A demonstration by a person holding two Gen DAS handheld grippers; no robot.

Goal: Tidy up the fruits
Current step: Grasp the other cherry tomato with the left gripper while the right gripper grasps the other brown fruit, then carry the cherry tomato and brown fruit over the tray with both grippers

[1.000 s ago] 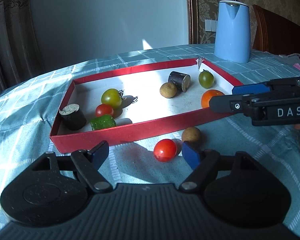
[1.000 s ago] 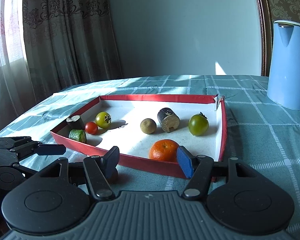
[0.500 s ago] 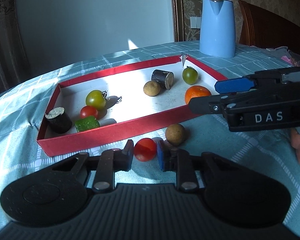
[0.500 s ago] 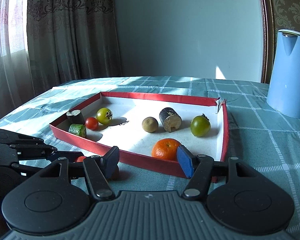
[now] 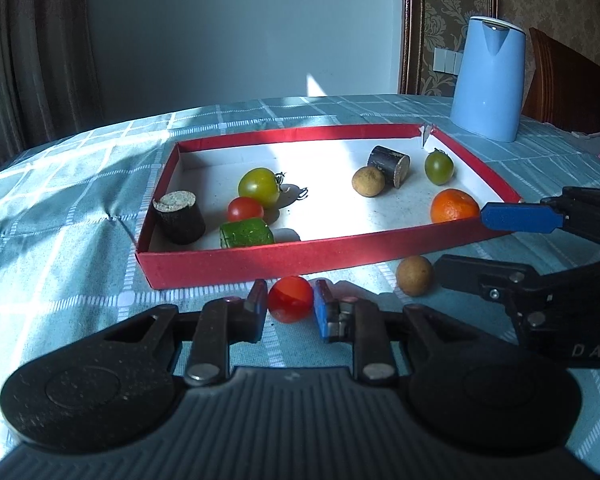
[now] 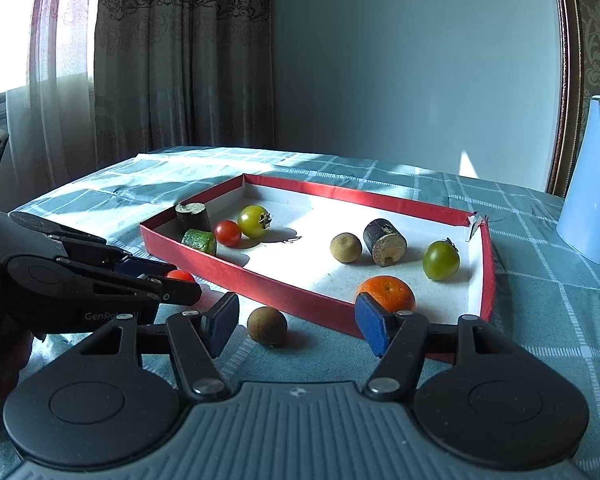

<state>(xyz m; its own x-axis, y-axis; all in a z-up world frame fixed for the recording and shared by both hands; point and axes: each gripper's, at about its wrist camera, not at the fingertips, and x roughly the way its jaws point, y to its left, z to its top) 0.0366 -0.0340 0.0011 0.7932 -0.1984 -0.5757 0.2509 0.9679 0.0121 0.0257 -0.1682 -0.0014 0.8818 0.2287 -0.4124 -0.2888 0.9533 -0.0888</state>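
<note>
My left gripper (image 5: 290, 303) is shut on a red cherry tomato (image 5: 290, 299) on the tablecloth just in front of the red tray (image 5: 260, 258); the tomato also shows in the right wrist view (image 6: 181, 275). A brown longan (image 5: 414, 275) lies on the cloth to its right, and in the right wrist view (image 6: 267, 325) it sits between the fingers of my open right gripper (image 6: 296, 322). The tray (image 6: 284, 286) holds an orange (image 6: 388, 298), green tomatoes (image 6: 441, 260), a red tomato (image 6: 227, 233), a cucumber piece (image 6: 199, 241), another longan (image 6: 345, 247) and two dark stubs.
A blue kettle (image 5: 489, 80) stands on the table behind the tray's right corner. A wooden chair back (image 5: 560, 80) is at the far right. Curtains (image 6: 160, 60) hang behind the table's left side. The checked tablecloth (image 5: 60, 220) covers the table.
My left gripper moved forward and shut on the red cherry tomato. My right gripper dropped lower and came around the loose longan, still open.
</note>
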